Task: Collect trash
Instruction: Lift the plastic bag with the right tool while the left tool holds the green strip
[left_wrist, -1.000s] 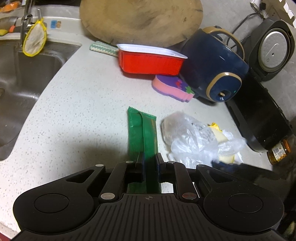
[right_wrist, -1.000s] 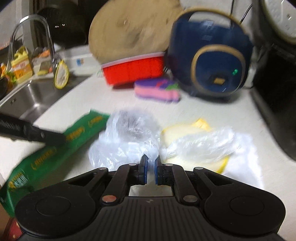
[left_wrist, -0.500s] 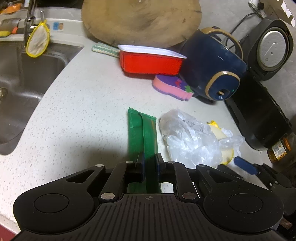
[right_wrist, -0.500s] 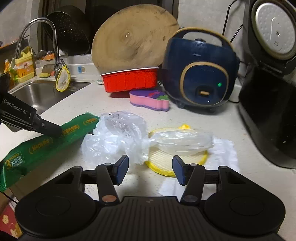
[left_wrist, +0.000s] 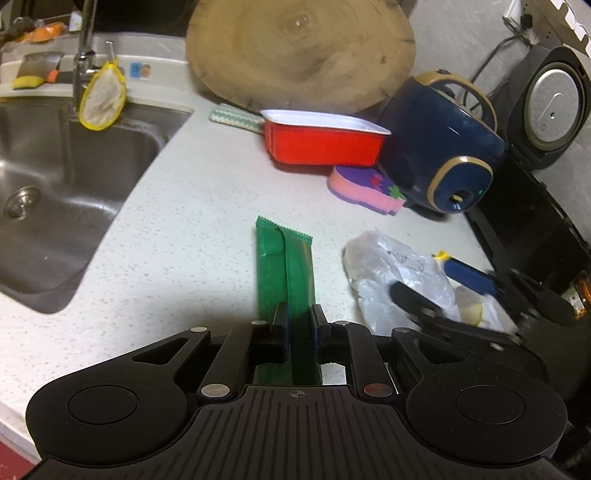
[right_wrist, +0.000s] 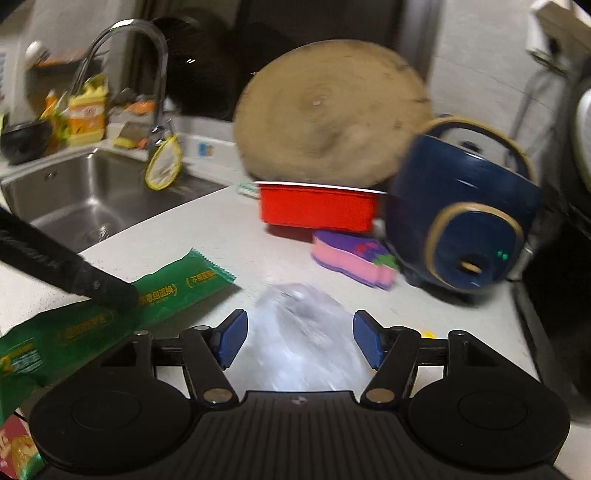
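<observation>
Left gripper (left_wrist: 298, 325): jaws nearly closed, clamped on the near end of a green wrapper (left_wrist: 286, 267); the wrapper runs away from the fingers along the white speckled counter (left_wrist: 192, 236), its far crimped end lying flat

Right gripper (right_wrist: 299, 339): jaws spread wide, holding nothing; blue pads (right_wrist: 232, 338) stand either side of a crumpled clear plastic bag (right_wrist: 303, 332), contact not discernible through blur

Clear plastic bag: on the counter just right of the wrapper, partly over a yellow-edged item (left_wrist: 471, 314)

Beyond the trash: pink and purple sponge (left_wrist: 364, 188), red tray (left_wrist: 321, 142), navy cooker (left_wrist: 443, 155) touching the sponge's right end, round wooden board (left_wrist: 299, 51) leaning behind the tray

Far left: steel sink (left_wrist: 48, 192) with tap (right_wrist: 122, 62)
</observation>
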